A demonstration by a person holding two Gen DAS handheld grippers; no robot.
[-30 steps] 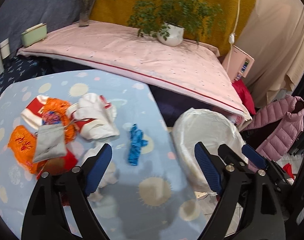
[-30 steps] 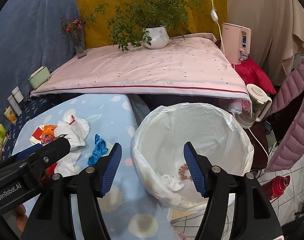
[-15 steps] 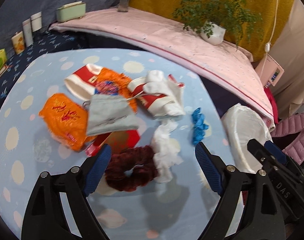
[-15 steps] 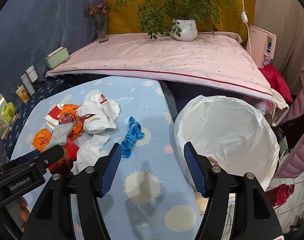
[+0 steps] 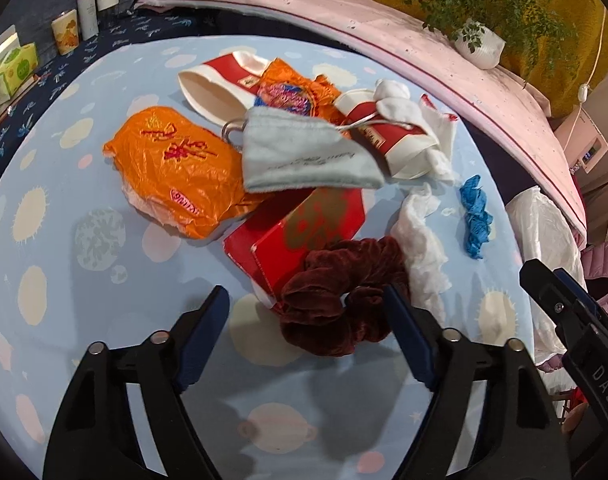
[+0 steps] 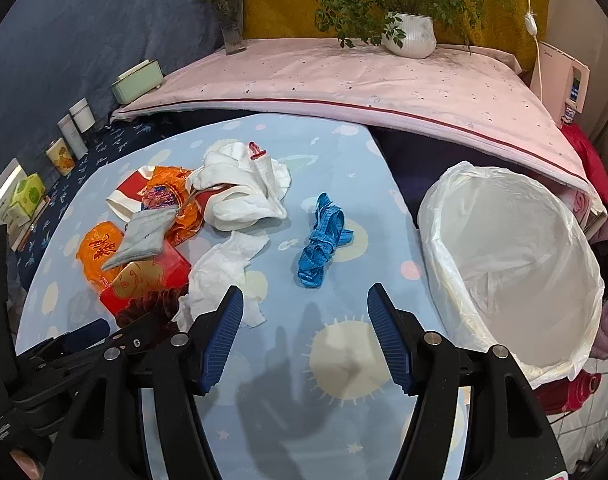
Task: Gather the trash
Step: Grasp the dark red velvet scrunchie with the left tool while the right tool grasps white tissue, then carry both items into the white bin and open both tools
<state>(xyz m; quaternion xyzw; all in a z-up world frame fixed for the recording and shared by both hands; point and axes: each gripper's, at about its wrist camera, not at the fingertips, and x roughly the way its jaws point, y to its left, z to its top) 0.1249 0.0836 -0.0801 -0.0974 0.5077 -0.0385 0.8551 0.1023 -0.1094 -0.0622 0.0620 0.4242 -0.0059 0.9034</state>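
Observation:
A pile of trash lies on the blue patterned table (image 5: 84,240): an orange bag (image 5: 176,172), a grey pouch (image 5: 304,156), a red box (image 5: 304,232), white tissue (image 5: 419,240) and a blue crumpled strip (image 5: 475,216). My left gripper (image 5: 304,312) hangs low over a dark red scrunchie (image 5: 343,292). Its jaws are closing, with the scrunchie between them and the left pad still apart from it. My right gripper (image 6: 305,312) is open and empty above the table, just short of the blue strip (image 6: 321,240). The white-lined bin (image 6: 511,264) stands off the table's right edge.
Red-and-white paper cups (image 5: 220,84) lie at the back of the pile. Behind the table runs a pink-covered bench (image 6: 343,80) with a potted plant (image 6: 411,32) and a green box (image 6: 138,80). Cups and cartons (image 6: 64,148) line the left. A red bottle (image 6: 571,392) lies on the floor.
Both grippers have swung left and down, from over the bin toward the trash pile. The left one has come down over the scrunchie and its jaws have narrowed.

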